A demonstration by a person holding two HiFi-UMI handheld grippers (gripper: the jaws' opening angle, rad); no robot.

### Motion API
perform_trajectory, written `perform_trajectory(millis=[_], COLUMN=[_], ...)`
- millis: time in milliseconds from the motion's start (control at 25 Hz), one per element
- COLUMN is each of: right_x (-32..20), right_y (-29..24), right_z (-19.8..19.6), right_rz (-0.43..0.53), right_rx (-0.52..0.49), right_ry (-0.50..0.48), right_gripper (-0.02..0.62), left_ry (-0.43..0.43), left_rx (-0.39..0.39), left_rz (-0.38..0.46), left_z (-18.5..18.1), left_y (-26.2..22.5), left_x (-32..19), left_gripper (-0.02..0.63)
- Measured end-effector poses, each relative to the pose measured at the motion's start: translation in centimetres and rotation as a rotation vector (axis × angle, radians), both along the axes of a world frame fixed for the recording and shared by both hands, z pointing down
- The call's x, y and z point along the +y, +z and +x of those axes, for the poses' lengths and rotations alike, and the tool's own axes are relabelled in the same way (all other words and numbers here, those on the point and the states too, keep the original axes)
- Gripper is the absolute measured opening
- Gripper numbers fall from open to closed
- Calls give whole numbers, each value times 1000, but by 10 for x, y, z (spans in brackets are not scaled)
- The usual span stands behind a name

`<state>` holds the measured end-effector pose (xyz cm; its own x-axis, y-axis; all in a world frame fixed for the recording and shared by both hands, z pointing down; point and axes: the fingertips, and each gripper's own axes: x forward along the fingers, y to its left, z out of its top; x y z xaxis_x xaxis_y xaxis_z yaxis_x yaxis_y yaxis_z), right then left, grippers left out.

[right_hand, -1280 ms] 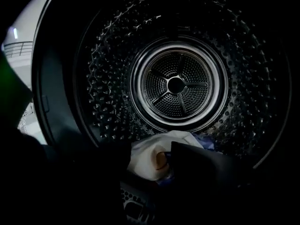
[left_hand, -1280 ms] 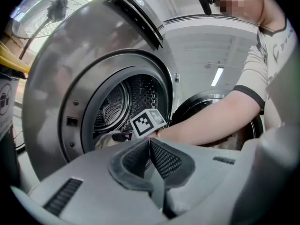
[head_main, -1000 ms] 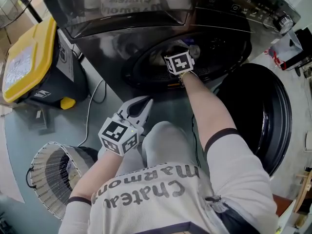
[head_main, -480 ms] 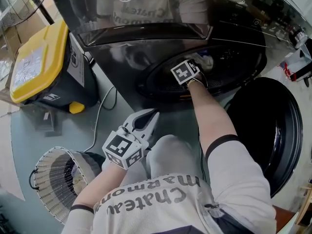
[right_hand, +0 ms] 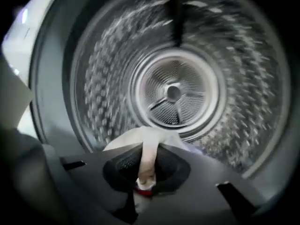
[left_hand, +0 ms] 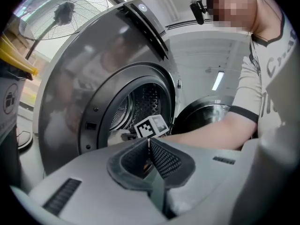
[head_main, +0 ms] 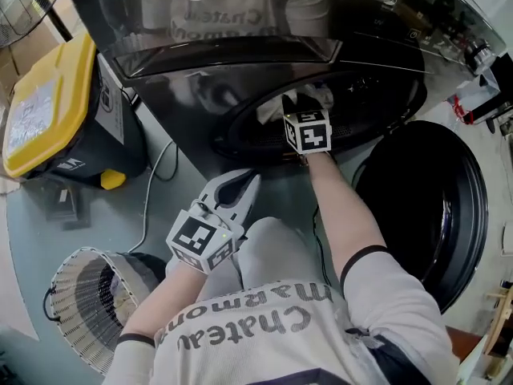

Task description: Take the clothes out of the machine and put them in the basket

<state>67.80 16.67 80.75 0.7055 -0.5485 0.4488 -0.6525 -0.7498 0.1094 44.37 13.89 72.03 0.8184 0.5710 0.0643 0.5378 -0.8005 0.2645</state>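
Your right gripper (right_hand: 146, 175) has just been closing its jaws and now pinches a white cloth (right_hand: 149, 146). In the right gripper view the cloth sits at 6 o'clock, low at the mouth of the drum (right_hand: 173, 93). Head view: machine (head_main: 184, 111) opening at 12 o'clock, wire basket (head_main: 76, 287) at 8 o'clock, well apart from the cloth. Left gripper (head_main: 240, 184) near centre, jaws closed together, nothing between.

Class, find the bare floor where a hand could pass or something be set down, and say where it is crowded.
Bare grey floor lies between the yellow-lidded bin, the basket and the washer front, crossed by a cable. Crowded: the drum mouth, taken up by the right claw shut on white cloth.
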Motion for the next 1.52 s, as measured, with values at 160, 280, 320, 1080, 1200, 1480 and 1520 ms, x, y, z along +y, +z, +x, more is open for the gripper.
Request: perform_trajectory(millis=[160,280,320,1080,1200,1480,1520], right_x=[24,33,36,56,62,88,90], right_y=[-29,-32,-33,-141,-166,-255,-272], right_z=[-41,-64,-69,-163,-180,-214,-218], right_rz=[197,245,272,483,465,441,439], right_rx=[11,13,10,94,32,-74,-84], right_ry=[69,61,68,51,55,32,21], right_gripper=[45,45,44,44,44,44,44], left_ry=[12,25,30,39,26,24,20], left_rx=[20,28,33,75,38,-12,-15], left_rz=[-14,-18,-19,-55,-61,-63,-58], left_z=[10,14,16,13,3,-24,-28], left_y=[-3,-5,-6,-50,-87,-199,-218], left_x=[6,12,15,20,25,53,55], left_gripper=[9,9,9,9,9,9,9])
